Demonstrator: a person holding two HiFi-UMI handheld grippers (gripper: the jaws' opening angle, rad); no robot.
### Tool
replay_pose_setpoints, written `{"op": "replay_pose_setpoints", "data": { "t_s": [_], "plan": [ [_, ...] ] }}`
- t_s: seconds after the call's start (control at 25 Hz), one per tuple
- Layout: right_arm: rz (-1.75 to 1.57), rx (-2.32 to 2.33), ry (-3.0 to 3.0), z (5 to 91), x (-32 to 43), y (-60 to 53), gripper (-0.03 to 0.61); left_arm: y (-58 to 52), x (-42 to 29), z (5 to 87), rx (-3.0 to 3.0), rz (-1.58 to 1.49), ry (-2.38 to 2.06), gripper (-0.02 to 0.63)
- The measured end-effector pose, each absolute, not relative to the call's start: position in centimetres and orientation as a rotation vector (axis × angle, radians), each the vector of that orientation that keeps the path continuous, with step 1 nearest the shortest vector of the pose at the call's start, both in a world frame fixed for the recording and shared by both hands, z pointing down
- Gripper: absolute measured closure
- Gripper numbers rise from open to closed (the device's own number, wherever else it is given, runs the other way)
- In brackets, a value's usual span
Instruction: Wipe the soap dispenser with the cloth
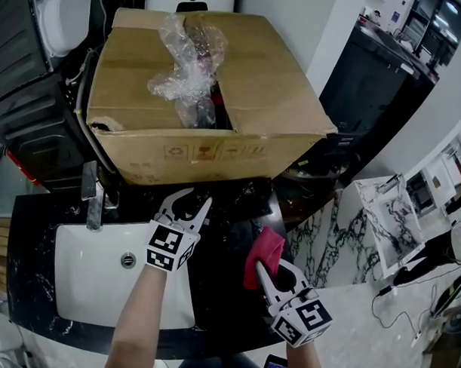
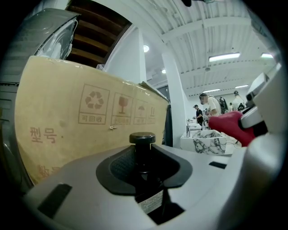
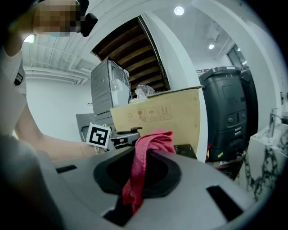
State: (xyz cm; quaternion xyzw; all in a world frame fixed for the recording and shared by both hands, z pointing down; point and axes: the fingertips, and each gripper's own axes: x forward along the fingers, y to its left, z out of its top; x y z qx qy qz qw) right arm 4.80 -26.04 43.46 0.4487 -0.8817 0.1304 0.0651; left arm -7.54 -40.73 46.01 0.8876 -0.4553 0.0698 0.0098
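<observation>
The left hand-held gripper [image 1: 189,207] is clenched on the neck of the dark soap dispenser [image 2: 143,155]. The dispenser stands upright between the jaws, over the black tabletop [image 1: 220,296], near the rear right corner of the white sink [image 1: 83,287] and in front of the cardboard box [image 1: 211,103]. To the right, the right hand-held gripper [image 1: 269,275] grasps the red cloth [image 1: 264,250], which is near the dispenser but not touching it.

Cardboard box [image 1: 256,90] behind white sink [image 1: 83,287], black counter [image 1: 219,292]; marble cabinet [image 1: 380,222] right.
</observation>
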Motion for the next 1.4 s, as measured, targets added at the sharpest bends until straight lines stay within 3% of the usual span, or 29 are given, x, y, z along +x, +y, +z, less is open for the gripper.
{"op": "replay_pose_setpoints", "data": {
  "t_s": [0.56, 1.4],
  "plan": [
    [0.355, 1.313, -2.712, 41.1, 3.5, -24.5, 0.527, -38.4, -7.3, 46.4, 2.572, 0.398, -1.341, 0.508],
    [0.407, 1.219, -2.699, 43.8, 2.6, -22.0, 0.528, -28.5, -6.0, 47.0, 1.889, -0.08, -1.219, 0.509]
  ]
}}
